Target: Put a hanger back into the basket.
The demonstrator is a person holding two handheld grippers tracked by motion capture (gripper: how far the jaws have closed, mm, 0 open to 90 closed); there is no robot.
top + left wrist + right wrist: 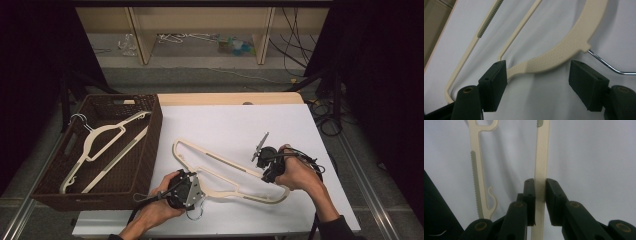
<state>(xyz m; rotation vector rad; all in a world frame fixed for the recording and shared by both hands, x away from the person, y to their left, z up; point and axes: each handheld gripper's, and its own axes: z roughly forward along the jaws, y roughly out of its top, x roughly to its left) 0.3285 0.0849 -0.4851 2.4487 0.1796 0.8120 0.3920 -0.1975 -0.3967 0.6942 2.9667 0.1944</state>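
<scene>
A cream plastic hanger lies slantwise on the white table cover. My right gripper is at its right end, and in the right gripper view it is shut on the hanger's straight bar. My left gripper sits at the hanger's neck near the front edge. Seen from the left gripper view, that gripper is open, its pads standing either side of the curved neck without squeezing it. The metal hook runs off to the right.
A dark woven basket stands at the table's left with a second cream hanger inside. Beyond the table's far edge are a wooden shelf frame and cables on the floor.
</scene>
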